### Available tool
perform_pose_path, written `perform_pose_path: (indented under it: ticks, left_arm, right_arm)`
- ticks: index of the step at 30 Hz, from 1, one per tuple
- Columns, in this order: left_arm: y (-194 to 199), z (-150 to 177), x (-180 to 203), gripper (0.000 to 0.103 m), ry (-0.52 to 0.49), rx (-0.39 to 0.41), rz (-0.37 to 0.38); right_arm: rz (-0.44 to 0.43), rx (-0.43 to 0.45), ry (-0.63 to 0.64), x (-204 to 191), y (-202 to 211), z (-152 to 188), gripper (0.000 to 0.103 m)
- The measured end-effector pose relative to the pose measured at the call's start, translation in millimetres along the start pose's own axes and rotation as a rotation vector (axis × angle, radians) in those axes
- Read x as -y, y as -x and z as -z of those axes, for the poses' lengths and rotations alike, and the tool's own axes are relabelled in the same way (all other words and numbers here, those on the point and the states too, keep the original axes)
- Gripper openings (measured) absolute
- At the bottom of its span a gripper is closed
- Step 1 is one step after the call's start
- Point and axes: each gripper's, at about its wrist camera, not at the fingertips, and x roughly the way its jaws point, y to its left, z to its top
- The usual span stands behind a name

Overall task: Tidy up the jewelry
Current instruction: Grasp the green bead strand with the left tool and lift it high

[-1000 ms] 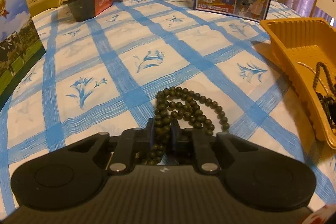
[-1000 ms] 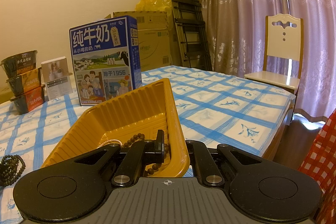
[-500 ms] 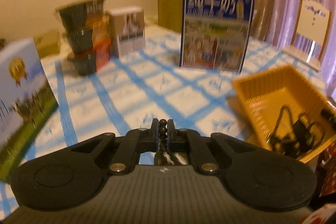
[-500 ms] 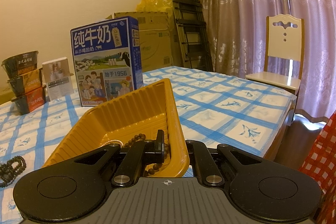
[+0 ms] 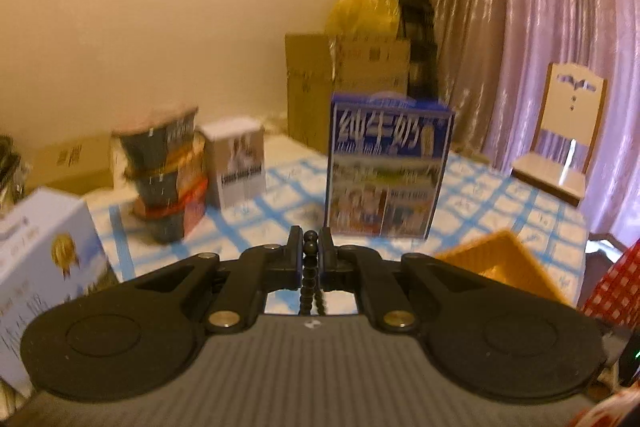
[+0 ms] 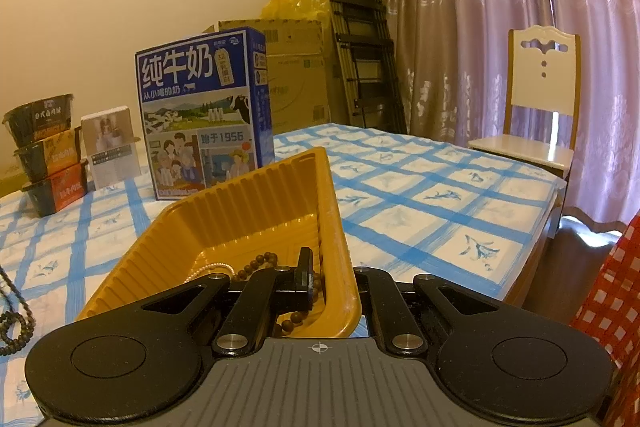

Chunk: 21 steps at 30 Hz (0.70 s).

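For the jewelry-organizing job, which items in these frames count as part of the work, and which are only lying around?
Part of the job:
- left gripper, shut on the dark bead strand
- right gripper, gripping the yellow tray's wall
- brown bead strand and pearl strand in the tray

Lying about:
- blue milk carton
- stacked noodle bowls
- small white box
- cardboard box
- chair

1. A lived-in room of a home, used partly for storage.
2. A table (image 6: pixel 420 187) under a blue-checked floral cloth fills the near and middle ground.
3. Pink patterned curtains (image 6: pixel 480 7) hang at the right, with a white wooden chair (image 6: pixel 540 99) before them.
4. Far behind stand cardboard boxes (image 6: pixel 296 67), a yellow plastic bag (image 6: pixel 296 3) and a folded stepladder (image 6: pixel 360 27) against the plain wall.
5. Groceries sit on the table: a milk carton box (image 6: pixel 200 115) and stacked instant-noodle bowls (image 6: pixel 44 151) at the far left.
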Motion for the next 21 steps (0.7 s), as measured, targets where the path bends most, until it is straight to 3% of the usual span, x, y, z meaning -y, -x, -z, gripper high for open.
perform_pose_path:
  ticks: [21]
  left_arm:
    - [53.8,-124.4,56.5,0.006,-0.086,0.23,0.135]
  right_arm:
    - [-0.003,0.003,0.03,-13.0,-0.8,-2.0,0.007]
